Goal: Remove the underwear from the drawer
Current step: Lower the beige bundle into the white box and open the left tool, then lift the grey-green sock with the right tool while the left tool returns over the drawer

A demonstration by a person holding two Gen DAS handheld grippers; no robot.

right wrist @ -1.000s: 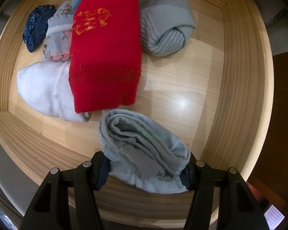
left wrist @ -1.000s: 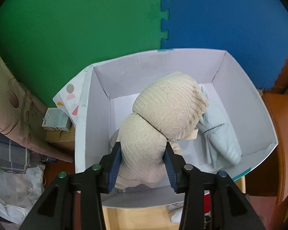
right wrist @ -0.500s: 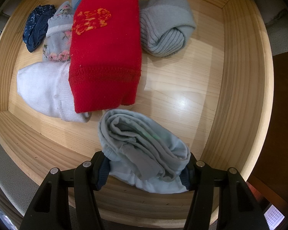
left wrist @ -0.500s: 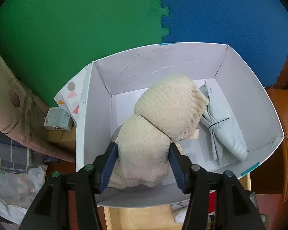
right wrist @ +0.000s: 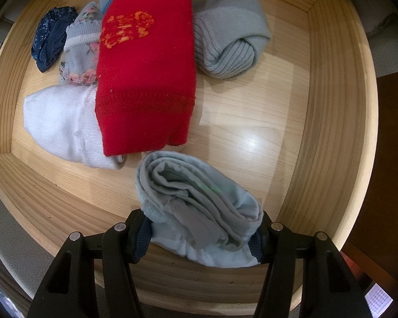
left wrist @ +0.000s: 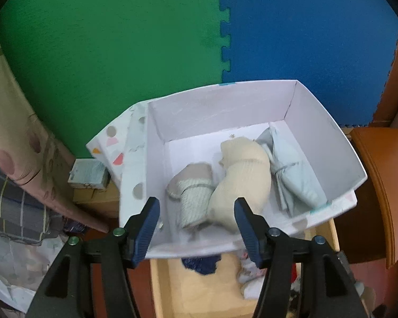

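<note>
Pale blue folded underwear (right wrist: 199, 206) sits squeezed in my right gripper (right wrist: 203, 234) and could snag the red sock (right wrist: 146, 79) beside it, while my left gripper (left wrist: 196, 228), jaws just opened wide, holds nothing above the white box (left wrist: 331, 137).

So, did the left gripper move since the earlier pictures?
Yes. The left gripper pulled back from the white box; its fingers opened, leaving the beige bundle inside.

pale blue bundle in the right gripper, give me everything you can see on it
The pale blue bundle is soft folded fabric, rolled in layers, with a grey band across it and a whiter gathered edge at the bottom. It lies low in the wooden drawer, near its front wall, apart from the red folded piece. The right gripper is closed on it, one pad pressing each side. Whether it is lifted off the drawer floor cannot be told.
</note>
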